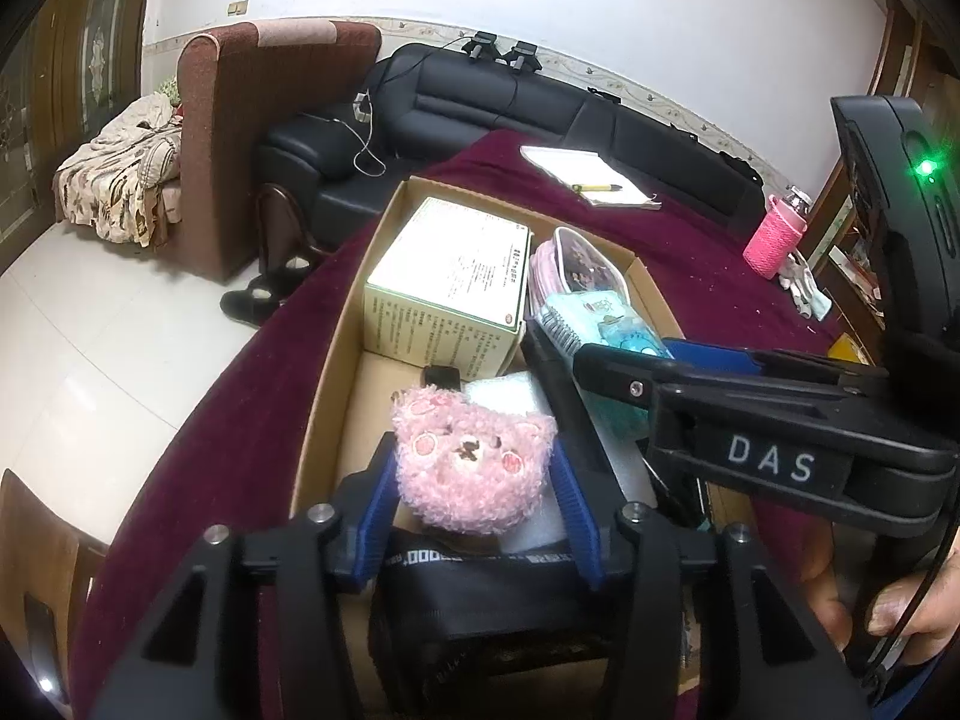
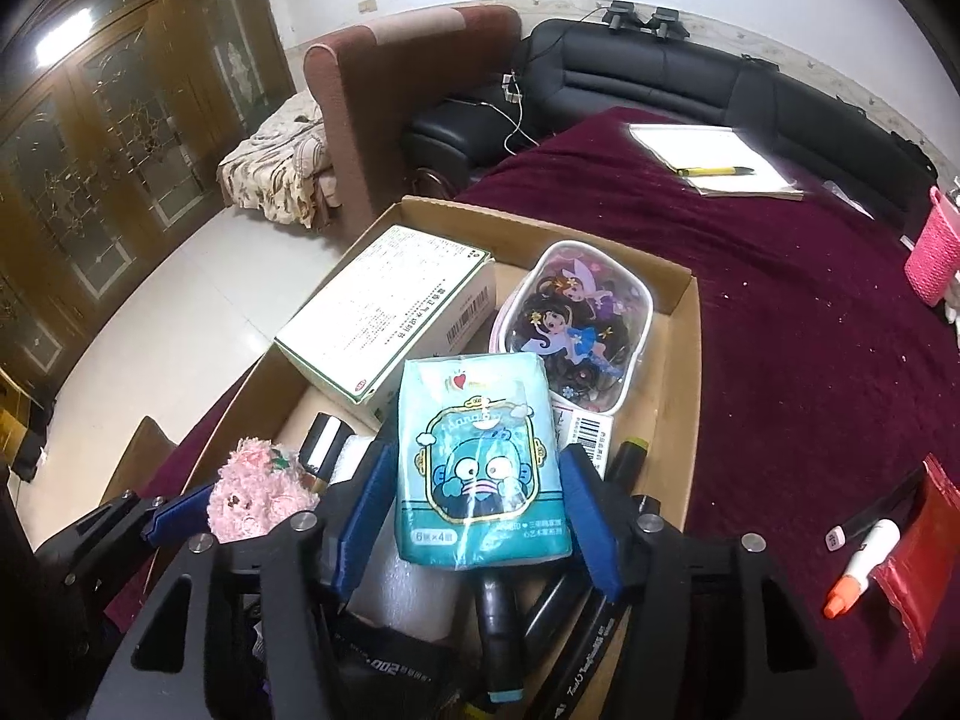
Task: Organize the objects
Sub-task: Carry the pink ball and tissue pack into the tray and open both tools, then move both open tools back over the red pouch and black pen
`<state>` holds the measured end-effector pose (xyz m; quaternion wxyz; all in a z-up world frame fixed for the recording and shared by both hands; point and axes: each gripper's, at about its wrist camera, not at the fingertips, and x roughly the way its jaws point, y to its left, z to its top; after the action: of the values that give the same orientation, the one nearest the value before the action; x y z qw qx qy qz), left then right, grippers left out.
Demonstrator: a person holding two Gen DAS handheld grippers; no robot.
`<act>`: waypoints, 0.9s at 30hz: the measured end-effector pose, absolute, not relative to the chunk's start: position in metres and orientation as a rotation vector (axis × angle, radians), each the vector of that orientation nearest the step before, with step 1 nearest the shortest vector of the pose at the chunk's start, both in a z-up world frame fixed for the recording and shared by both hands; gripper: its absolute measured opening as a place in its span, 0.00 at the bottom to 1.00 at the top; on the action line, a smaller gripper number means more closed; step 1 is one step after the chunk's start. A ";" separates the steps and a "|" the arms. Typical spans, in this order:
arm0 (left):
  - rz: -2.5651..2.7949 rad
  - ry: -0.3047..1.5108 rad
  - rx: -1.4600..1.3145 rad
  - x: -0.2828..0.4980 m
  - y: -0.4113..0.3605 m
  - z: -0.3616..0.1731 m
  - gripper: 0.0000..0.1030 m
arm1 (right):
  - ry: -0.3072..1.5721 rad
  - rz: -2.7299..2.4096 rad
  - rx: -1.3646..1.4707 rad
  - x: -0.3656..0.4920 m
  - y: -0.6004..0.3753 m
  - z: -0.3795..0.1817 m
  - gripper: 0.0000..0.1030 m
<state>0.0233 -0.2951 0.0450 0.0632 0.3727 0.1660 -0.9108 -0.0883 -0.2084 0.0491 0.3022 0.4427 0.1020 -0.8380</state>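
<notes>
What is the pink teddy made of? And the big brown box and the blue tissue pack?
The pink teddy looks like fuzzy plush: its surface is curly and matte. The big brown box looks like plain cardboard, with dull tan walls and thin cut edges. The blue tissue pack seems wrapped in thin shiny plastic film, since it wrinkles and glints.

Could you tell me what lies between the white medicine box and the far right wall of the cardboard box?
A clear cartoon-print pouch fills that stretch, beside the white medicine box and against the cardboard box wall. The right wrist view shows it best.
</notes>
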 end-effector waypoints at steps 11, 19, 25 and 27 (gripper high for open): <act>-2.766 0.528 1.066 0.038 -0.294 0.060 0.53 | 0.144 -2.217 1.154 -0.072 -0.177 0.059 0.63; -2.810 0.489 1.058 0.046 -0.273 0.071 0.53 | 0.030 -2.221 1.157 -0.057 -0.130 0.061 0.63; -2.847 0.443 1.073 0.042 -0.248 0.079 0.53 | -0.041 -2.244 1.148 -0.053 -0.087 0.067 0.63; -2.864 0.414 1.085 0.039 -0.237 0.081 0.53 | -0.080 -2.252 1.152 -0.053 -0.068 0.068 0.63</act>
<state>0.0392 -0.2366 0.0808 0.0256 0.3508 0.1338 -0.9265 -0.0527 -0.0675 0.0679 0.3007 0.4342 -0.0302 -0.8486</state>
